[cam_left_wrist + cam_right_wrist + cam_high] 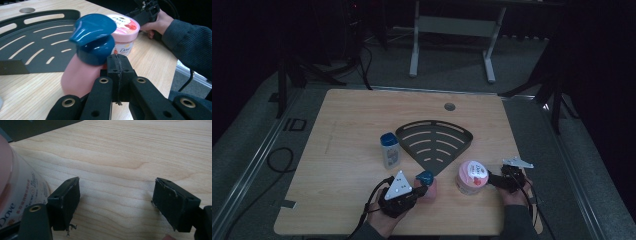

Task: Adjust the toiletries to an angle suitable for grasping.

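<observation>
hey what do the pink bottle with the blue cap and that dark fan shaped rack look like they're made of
Pink bottle: probably plastic, with a smooth, dull, evenly coloured body. Its blue cap looks like glossy moulded plastic, since soft highlights run over its rounded top. Dark rack: matte, thin and flat with cut slots and a raised rim, so it could be coated metal or hard plastic; the look alone does not settle it.

A pink pump bottle (77, 75) with a dark teal pump head (93, 37) leans tilted near the front edge of the wooden tabletop (347, 130), its spout pointing toward the black slotted corner rack (434, 140). Just beside it, to the right in the high view, a squat pink Dove tub (472, 177) stands upright, its round lid carrying a white label with a red picture. The two containers sit close together but apart.
</observation>
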Motion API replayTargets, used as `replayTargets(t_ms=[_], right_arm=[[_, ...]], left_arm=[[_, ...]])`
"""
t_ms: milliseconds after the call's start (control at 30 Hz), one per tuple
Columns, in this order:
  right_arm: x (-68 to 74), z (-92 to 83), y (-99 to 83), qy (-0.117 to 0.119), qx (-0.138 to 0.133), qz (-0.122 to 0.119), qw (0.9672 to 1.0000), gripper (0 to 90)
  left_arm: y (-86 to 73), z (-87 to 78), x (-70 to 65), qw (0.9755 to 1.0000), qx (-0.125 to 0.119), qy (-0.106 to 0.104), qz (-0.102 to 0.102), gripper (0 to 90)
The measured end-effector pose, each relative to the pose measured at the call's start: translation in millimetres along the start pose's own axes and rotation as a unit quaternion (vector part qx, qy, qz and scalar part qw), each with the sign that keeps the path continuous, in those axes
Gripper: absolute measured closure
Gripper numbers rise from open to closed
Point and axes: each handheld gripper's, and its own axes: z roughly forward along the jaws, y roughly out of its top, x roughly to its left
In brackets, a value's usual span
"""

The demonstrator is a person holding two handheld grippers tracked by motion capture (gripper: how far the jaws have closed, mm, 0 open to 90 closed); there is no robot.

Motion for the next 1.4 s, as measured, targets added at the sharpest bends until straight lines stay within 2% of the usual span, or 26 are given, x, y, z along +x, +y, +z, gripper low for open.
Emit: replayTargets(t_ms=[233, 333, 367, 467, 600, 767, 1033, 1133, 1333, 1400], right_arm=[[0.0, 0.0, 0.0, 0.000, 0.000, 0.000, 1.0000, 21.5], [0.0, 0.0, 0.0, 0.000, 0.000, 0.000, 1.0000, 21.5], [0.0, 0.1, 0.0, 0.000, 0.000, 0.000, 1.0000, 21.5], [0.0, 0.0, 0.0, 0.000, 0.000, 0.000, 1.0000, 21.6], [0.0, 0.0, 0.0, 0.000, 0.000, 0.000, 1.0000, 21.5], [0.0, 0.0, 0.0, 0.000, 0.000, 0.000, 1.0000, 21.5], [0.0, 0.0, 0.0, 0.000, 0.000, 0.000, 1.0000, 21.5], [0.0, 0.1, 0.0, 0.000, 0.000, 0.000, 1.0000, 21.5], [0.0, 0.0, 0.0, 0.000, 0.000, 0.000, 1.0000, 21.6], [0.0, 0.0, 0.0, 0.000, 0.000, 0.000, 1.0000, 21.5]], left_arm=[[2.2, 13.3, -6.4, 1.0000, 0.001, -0.005, 0.007, 89.9], [3.3, 19.0, -8.9, 1.0000, 0.000, -0.003, 0.008, 89.9], [3.9, 22.5, -10.0, 1.0000, 0.001, 0.004, 0.007, 89.9], [4.0, 25.2, -10.2, 1.0000, 0.001, 0.005, 0.002, 89.9], [4.5, 27.1, -12.9, 0.9999, 0.003, 0.013, 0.009, 90.0], [4.1, 26.9, -12.9, 0.9998, 0.002, 0.021, 0.007, 90.0], [2.4, 21.0, -4.0, 0.9991, 0.002, 0.043, -0.001, 90.0], [0.9, 17.0, -0.2, 0.9983, 0.002, 0.058, -0.002, 90.0], [-1.1, 10.1, 10.6, 0.9967, 0.001, 0.079, -0.019, 90.0], [-0.1, 9.8, 12.0, 0.9965, 0.003, 0.080, -0.025, 89.9]])
